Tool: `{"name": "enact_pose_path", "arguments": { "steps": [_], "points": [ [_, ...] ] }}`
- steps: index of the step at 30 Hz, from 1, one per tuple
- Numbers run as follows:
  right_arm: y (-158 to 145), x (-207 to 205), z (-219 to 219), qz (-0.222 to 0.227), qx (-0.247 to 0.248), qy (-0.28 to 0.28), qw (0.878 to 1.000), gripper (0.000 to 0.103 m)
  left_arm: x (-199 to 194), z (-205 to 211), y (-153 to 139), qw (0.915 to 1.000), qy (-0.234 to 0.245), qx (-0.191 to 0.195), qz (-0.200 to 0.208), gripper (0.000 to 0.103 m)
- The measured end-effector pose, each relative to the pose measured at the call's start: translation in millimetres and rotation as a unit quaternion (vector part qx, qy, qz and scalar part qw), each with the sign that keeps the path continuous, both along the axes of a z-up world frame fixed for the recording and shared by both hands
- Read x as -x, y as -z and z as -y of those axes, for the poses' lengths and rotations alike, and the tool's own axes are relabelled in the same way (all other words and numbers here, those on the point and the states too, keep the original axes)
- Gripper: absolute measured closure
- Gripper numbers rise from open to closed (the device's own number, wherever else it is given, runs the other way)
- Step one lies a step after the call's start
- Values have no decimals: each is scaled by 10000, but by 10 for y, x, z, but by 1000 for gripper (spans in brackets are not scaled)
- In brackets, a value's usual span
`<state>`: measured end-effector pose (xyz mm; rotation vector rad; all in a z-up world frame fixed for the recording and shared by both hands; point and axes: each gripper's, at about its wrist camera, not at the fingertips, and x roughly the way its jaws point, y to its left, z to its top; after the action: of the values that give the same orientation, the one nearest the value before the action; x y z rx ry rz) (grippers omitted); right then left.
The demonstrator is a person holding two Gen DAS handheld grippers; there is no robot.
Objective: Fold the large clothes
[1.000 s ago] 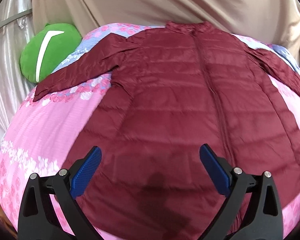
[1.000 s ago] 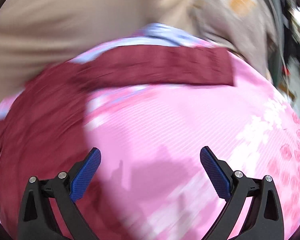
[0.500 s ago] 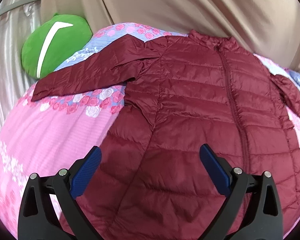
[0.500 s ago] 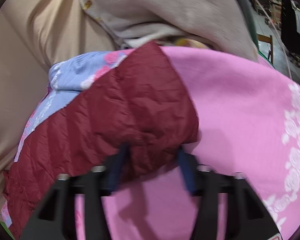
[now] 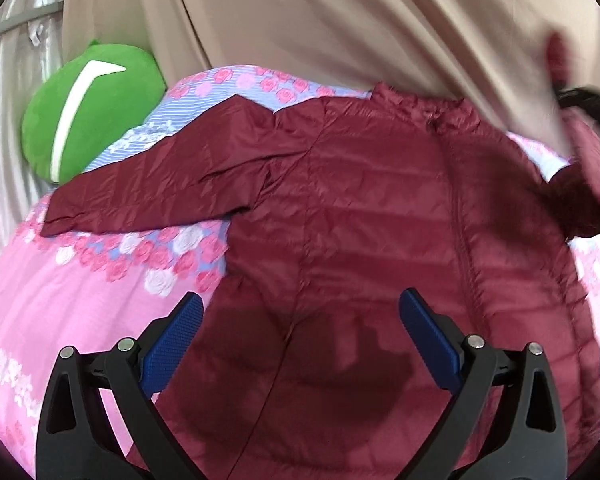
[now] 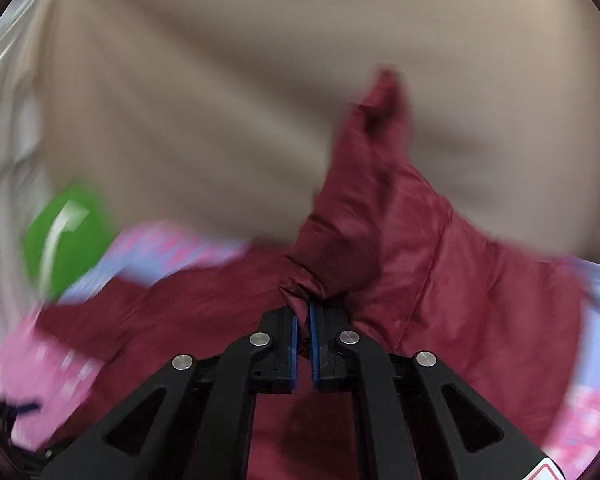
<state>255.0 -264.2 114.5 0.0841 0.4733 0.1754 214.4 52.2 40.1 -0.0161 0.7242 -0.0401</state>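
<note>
A dark red quilted jacket (image 5: 380, 232) lies front up on a pink flowered bedspread (image 5: 60, 288), its left sleeve (image 5: 152, 192) stretched out flat. My left gripper (image 5: 300, 320) is open and empty, hovering over the jacket's lower left part. My right gripper (image 6: 303, 320) is shut on the jacket's right sleeve (image 6: 364, 200) and holds it lifted above the jacket body; the view is blurred. In the left wrist view the raised sleeve (image 5: 580, 184) shows at the far right edge.
A green round pillow (image 5: 88, 108) lies at the bed's far left corner and also shows in the right wrist view (image 6: 64, 236). A beige curtain (image 5: 340, 20) hangs behind the bed. Silvery fabric (image 5: 4, 120) covers the left wall.
My right gripper closed on the right sleeve's end and lifted it up and over toward the jacket body. My left gripper drifted left and closer over the jacket, still open.
</note>
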Motion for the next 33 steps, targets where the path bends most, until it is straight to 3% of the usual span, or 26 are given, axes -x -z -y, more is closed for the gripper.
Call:
{"name": "enact_pose_path", "arguments": {
  "steps": [3, 6, 7, 8, 10, 14, 18, 20, 22, 24, 26, 28, 30, 31, 33],
  "points": [
    [512, -201, -842, -600, 455, -765, 9942, 81, -151, -82, -17, 9994, -3, 339, -88, 7],
    [751, -76, -1080, -801, 692, -1036, 9890, 76, -329, -210, 29, 9971, -11, 724, -244, 6],
    [779, -50, -1013, -806, 654, -1041, 9891, 69, -401, -244, 56, 9959, -1, 843, -330, 6],
    [771, 38, -916, -772, 578, -1012, 9902, 58, -480, -274, 87, 9942, 51, 992, -408, 6],
    [682, 177, -578, -627, 539, -687, 9942, 48, -688, -310, 167, 9906, 78, 1226, -603, 6],
    [680, 298, 252, -680, 533, 473, 9951, 44, -1092, -226, 342, 9833, 207, 1549, -931, 6],
    [908, 424, 1296, -1174, -97, 1707, 9782, 43, -1397, -25, 534, 9769, 275, 1720, -1236, 9],
    [1017, 447, 1613, -1360, -384, 2012, 9693, 43, -1467, 88, 559, 9794, 314, 1587, -1204, 26],
    [1108, 415, 1819, -1508, -618, 2175, 9624, 43, -1523, 220, 527, 9844, 448, 1292, -1107, 67],
    [1162, 339, 1921, -1590, -780, 2188, 9596, 43, -1601, 294, 480, 9821, 772, 1299, -1125, 99],
    [1199, 245, 1926, -1636, -884, 2156, 9586, 43, -1654, 285, 368, 9837, 793, 1270, -994, 100],
    [1218, 117, 1918, -1666, -1024, 2064, 9587, 45, -1676, 205, 141, 9909, 709, 1038, -489, 100],
    [1264, 55, 1891, -1668, -1134, 1888, 9611, 70, -1721, 94, 11, 9929, 596, 997, -242, 100],
    [1295, 1, 1886, -1680, -1159, 1805, 9622, 96, -1779, 54, 6, 9934, 562, 976, -229, 100],
    [1377, -40, 1893, -1734, -1171, 1836, 9605, 96, -1934, 41, 132, 9953, 491, 746, -363, 102]
  ]
}}
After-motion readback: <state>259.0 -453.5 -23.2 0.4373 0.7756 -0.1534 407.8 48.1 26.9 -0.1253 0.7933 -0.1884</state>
